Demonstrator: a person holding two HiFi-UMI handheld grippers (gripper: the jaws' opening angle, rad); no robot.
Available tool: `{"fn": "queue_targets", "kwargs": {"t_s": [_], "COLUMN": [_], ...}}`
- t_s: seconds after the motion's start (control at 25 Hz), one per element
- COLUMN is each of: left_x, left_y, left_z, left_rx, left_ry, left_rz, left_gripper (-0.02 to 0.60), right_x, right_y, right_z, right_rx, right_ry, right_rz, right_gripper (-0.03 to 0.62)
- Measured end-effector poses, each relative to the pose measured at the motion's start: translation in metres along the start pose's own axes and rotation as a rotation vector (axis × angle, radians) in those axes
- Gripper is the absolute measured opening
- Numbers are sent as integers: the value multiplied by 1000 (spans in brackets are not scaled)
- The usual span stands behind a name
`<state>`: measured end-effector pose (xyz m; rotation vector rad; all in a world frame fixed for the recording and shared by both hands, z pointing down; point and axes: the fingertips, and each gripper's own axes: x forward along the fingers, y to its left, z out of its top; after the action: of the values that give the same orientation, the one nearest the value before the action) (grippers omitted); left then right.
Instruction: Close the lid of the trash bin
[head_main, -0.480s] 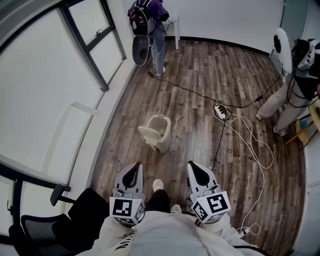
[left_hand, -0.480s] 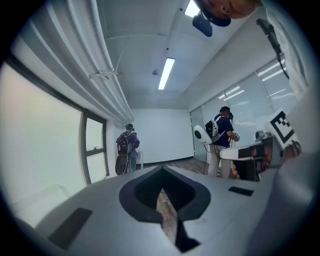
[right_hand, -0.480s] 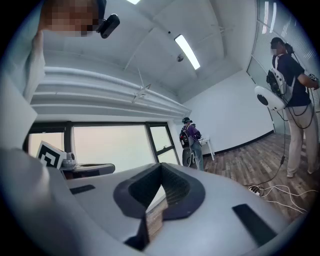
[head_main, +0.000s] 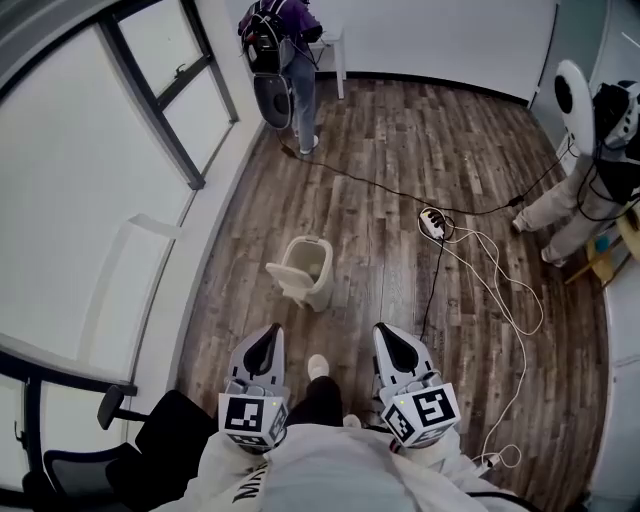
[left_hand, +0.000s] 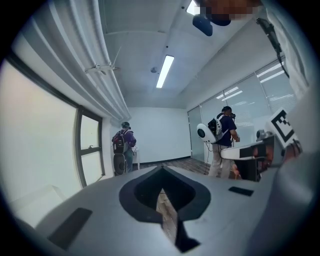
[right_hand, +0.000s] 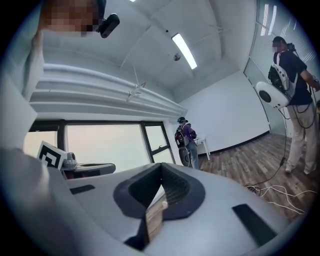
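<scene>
A small cream trash bin (head_main: 310, 264) stands on the wood floor near the window wall, its mouth uncovered. Its lid (head_main: 284, 274) hangs down over the near-left side. In the head view both grippers sit low, close to my body and well short of the bin. My left gripper (head_main: 266, 338) and right gripper (head_main: 392, 337) point forward, each shut with nothing held. The left gripper view shows the left gripper (left_hand: 161, 171) with jaws meeting at the tip; the right gripper (right_hand: 161, 168) looks the same in the right gripper view. Neither gripper view shows the bin.
A black cable (head_main: 400, 190) and a white cord (head_main: 510, 300) trail over the floor to a power strip (head_main: 434, 220) right of the bin. One person (head_main: 285, 50) stands at the far wall, another (head_main: 590, 170) at the right. An office chair (head_main: 150, 440) is at my left.
The head view has shifted a little, so the bin sits slightly lower and further left in the frame. Both grippers hold the same place and stay shut.
</scene>
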<state>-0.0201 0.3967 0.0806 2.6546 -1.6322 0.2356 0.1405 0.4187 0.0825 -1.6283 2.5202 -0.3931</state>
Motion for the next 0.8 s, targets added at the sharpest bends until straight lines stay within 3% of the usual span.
{"fn": "queue_targets", "kwargs": {"t_s": [0.36,0.8], "left_x": [53,138], "left_y": [44,136], "left_z": [0,-11], "left_rx": [-7,-53], "left_ry": [13,44], "left_rz": [6,-9], "left_gripper": [6,6], "right_x": [69,197], "right_y": [-13,-23], "right_z": [-2,-13], "right_rx": [-14,-26], "right_ry": [30,124], "right_rz": [-6,-26], "right_gripper": [23,23]}}
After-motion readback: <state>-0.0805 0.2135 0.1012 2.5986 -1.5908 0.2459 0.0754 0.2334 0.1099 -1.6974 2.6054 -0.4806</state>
